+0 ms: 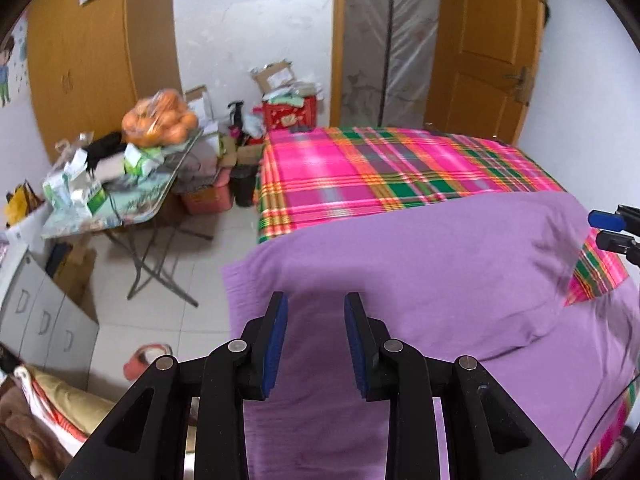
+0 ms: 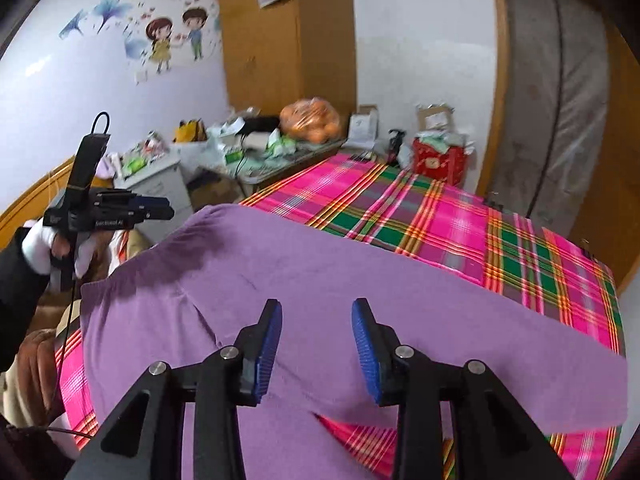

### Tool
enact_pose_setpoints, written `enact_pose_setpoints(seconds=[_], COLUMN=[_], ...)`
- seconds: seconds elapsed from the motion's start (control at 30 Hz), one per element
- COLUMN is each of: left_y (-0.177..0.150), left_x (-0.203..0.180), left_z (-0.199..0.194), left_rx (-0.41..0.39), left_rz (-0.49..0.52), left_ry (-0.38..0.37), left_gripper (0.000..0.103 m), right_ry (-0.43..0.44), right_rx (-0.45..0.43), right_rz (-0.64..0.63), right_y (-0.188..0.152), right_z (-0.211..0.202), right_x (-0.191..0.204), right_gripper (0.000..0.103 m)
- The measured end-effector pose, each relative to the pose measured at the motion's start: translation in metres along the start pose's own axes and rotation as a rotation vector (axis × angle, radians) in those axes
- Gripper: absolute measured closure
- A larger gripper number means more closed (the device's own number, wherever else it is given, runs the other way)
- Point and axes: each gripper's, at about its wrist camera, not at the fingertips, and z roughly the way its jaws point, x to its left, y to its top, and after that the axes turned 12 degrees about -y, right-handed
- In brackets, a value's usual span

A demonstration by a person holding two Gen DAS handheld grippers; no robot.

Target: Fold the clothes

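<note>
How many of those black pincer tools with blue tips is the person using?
2. The left gripper hangs open over the purple garment near the bed's left edge. The right gripper hangs open above the garment's middle. Neither holds any cloth.

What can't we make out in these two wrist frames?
- Garment type: near part cut off by the bottom edge and gripper bodies, both views.
- Right gripper in left view: cut by the right edge.
- Left gripper in right view: seen side-on, jaw gap unreadable there.
- Table clutter: blurred, small.
</note>
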Motion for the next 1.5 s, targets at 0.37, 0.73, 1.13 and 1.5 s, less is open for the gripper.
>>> enact_pose_setpoints(seconds=[0.37,0.73,1.13,1.5], left_y=[0.026,0.042,0.047,0.045], left_x=[0.036,0.053,0.055,0.031], left_z=[0.059,0.106,0.12,0.114], left_rx=[0.105,0.162,0.135,0.152], left_rz=[0.054,0.177,0.202,0.239], left_ry=[0.013,-0.011,-0.042,0.021], left_gripper=[0.073,0.073,0.072,0.098], right_ry=[-0.016,-0.006,0.093,0.01], right_rx=[0.103,0.155,0.198,0.152], right_rz=[-0.183,-0.193,-0.128,-0.142], right_y=[0.022,0.027,0.018,0.025], right_z=[0.085,0.156,0.184,0.152], right_x=[-0.026,-0.081,-0.11,-0.095], right_gripper=[0.058,0.058,0.068,0.099])
